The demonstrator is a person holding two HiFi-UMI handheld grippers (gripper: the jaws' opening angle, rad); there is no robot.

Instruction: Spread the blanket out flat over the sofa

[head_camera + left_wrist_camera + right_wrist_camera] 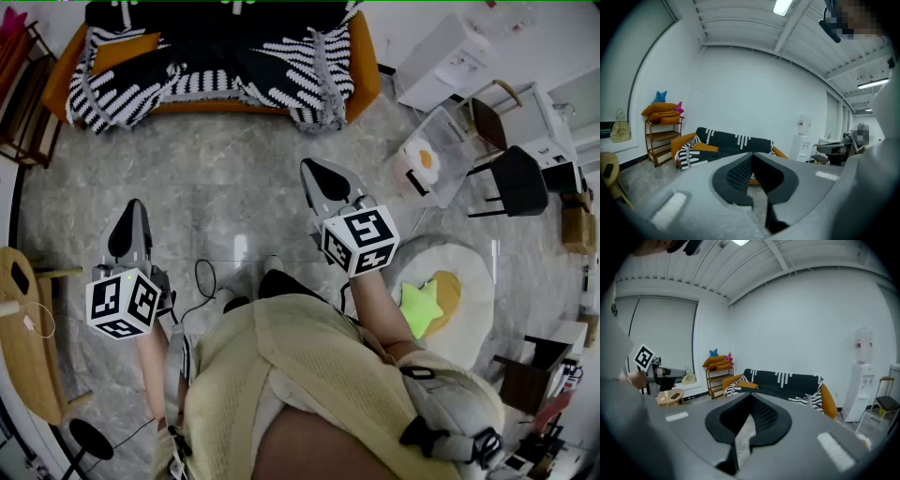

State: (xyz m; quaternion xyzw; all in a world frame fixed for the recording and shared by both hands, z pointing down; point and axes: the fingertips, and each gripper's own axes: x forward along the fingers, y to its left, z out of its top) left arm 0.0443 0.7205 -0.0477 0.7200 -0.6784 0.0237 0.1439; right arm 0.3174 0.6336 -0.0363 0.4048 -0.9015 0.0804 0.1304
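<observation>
Left gripper [131, 228] and right gripper [323, 178] are hovering well short of the blanket [216, 66] draping the sofa [366, 70], jaws pressed together, pinching nothing

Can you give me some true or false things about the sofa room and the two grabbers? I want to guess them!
1. The black and white blanket is on the sofa. True.
2. The left gripper is holding the blanket. False: its jaws are shut on nothing, and it is out over the floor, away from the sofa.
3. The star cushion on the egg rug is green. True.
4. The sofa is blue. False: it is orange.
5. The right gripper has its jaws wide open. False: they are closed together, with nothing in them.
</observation>
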